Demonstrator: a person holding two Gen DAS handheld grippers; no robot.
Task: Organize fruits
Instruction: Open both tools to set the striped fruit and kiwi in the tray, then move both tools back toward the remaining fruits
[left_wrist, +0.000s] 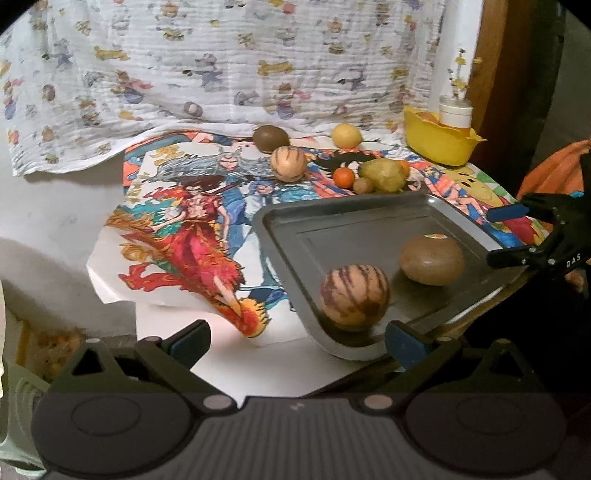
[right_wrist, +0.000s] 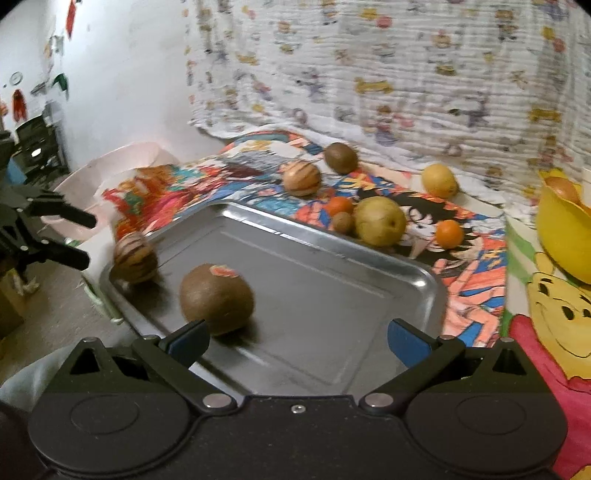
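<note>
A grey metal tray (left_wrist: 332, 236) (right_wrist: 332, 277) lies on a colourful cartoon cloth. In it rest a striped round fruit (left_wrist: 354, 297) (right_wrist: 135, 256) and a brown fruit with a sticker (left_wrist: 431, 260) (right_wrist: 217, 299). My left gripper (left_wrist: 297, 341) (right_wrist: 86, 240) stands open at the tray's near corner, just short of the striped fruit, with nothing between its fingers. My right gripper (right_wrist: 297, 341) (left_wrist: 504, 236) is open over the tray's near side; the brown fruit sits just ahead of its left finger, untouched. Loose fruits lie beyond the tray.
On the cloth behind the tray: a brown fruit (left_wrist: 270, 138), a second striped fruit (left_wrist: 288, 163), a yellow fruit (left_wrist: 346, 135), a green-yellow pear (left_wrist: 382, 174), small oranges (left_wrist: 344, 177) and a small brown fruit (left_wrist: 363, 184). A yellow bowl (left_wrist: 437, 142) (right_wrist: 565, 236) stands far right. A printed curtain hangs behind.
</note>
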